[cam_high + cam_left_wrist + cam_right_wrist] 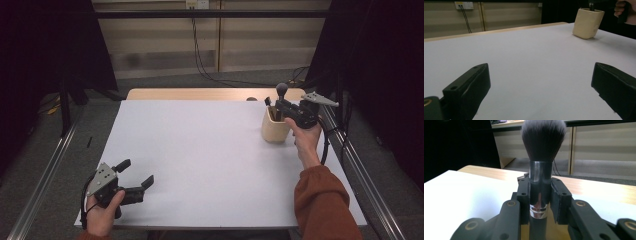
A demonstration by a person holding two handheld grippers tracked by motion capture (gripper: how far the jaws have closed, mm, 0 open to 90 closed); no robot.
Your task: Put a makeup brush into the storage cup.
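At the far right of the white table (200,150), the right gripper (278,106) stood clamped on a makeup brush (540,170), its jaws pressed to the glossy black handle just below the metal ferrule, with the brush upright, bristles up, over the mouth of a cream cup (274,131). The brush looked light and stiff in the handle but slick on its shiny surface, so the hold on the handle seemed right, since the soft bristle head would crush and give no purchase. Near the front left corner, the left gripper (136,173) rested on the table with its jaws wide apart and nothing between them.
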